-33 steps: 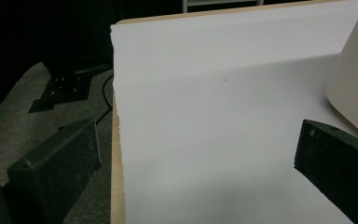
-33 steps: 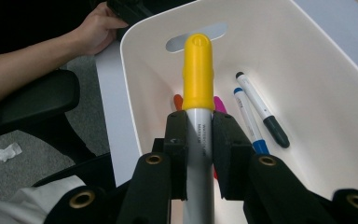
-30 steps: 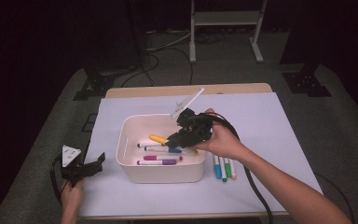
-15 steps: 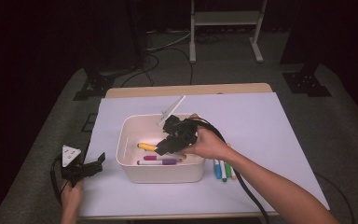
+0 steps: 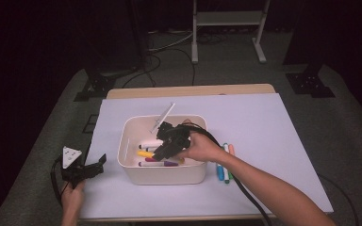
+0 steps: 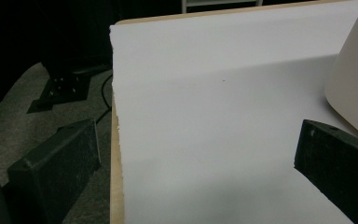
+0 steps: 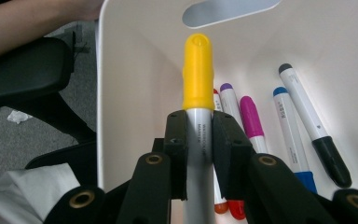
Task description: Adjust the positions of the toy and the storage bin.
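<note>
The right gripper (image 7: 199, 140) has its jaws clamped on the grey barrel of the yellow-capped marker (image 7: 198, 74), held over the white bin (image 7: 135, 84). The marker looks light, stiff and smooth, so a mid-barrel hold suits it. The left gripper (image 6: 196, 158) rests wide open and empty on the desk (image 6: 214, 93).

- The yellow-capped marker (image 7: 198, 126) carries a line of small dark print running lengthwise along its grey barrel, seen in the right gripper view; it looks like "WATERCOLOR MARKER", though the letters are tiny and partly covered by the fingers (image 7: 175, 154) that clamp it.
- The blue-capped marker (image 7: 292, 135) and the black-capped marker (image 7: 313, 122) in the white bin (image 7: 135, 84) each show a faint line of print on the barrel, too small to read.
</note>
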Demonstrator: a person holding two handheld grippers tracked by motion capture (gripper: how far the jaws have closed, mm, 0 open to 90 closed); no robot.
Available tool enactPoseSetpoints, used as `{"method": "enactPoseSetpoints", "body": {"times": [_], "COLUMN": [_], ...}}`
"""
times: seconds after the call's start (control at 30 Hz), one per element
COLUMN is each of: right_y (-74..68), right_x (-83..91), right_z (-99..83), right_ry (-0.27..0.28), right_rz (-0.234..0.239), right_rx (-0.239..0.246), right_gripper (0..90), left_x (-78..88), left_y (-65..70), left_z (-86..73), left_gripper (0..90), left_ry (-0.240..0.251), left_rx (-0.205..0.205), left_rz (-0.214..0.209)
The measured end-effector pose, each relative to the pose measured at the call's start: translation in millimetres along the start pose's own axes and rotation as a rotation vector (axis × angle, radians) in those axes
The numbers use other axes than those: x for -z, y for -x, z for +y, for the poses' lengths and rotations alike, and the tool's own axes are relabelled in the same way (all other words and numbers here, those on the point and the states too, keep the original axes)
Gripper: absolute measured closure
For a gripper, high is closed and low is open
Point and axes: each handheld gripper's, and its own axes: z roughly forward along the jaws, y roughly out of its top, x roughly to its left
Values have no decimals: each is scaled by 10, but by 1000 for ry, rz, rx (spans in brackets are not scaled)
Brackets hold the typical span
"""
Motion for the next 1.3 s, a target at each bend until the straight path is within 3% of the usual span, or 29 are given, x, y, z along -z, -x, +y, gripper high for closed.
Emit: {"method": "enactPoseSetpoints", "body": {"times": [0.53, 0.9, 1.1, 1.3], "right_y": [20, -1, -1, 2], "right_x": [-287, -345, -159, 231], "right_z": [23, 23, 15, -54], "right_ry": [-78, -126, -76, 9], "right_rz": [24, 1, -23, -45], "right_rx": [6, 21, 6, -11], "right_gripper": [759, 716, 656, 588], "left_x": [-1, -2, 0, -2], "left_y": [-2, -3, -4, 1], "left_z": [-2, -2, 1, 0], "left_gripper": [0, 0, 0, 0], "left_ry": [5, 6, -3, 2], "left_rx": [7, 8, 3, 3], "left_rz": [-1, -1, -2, 0]}}
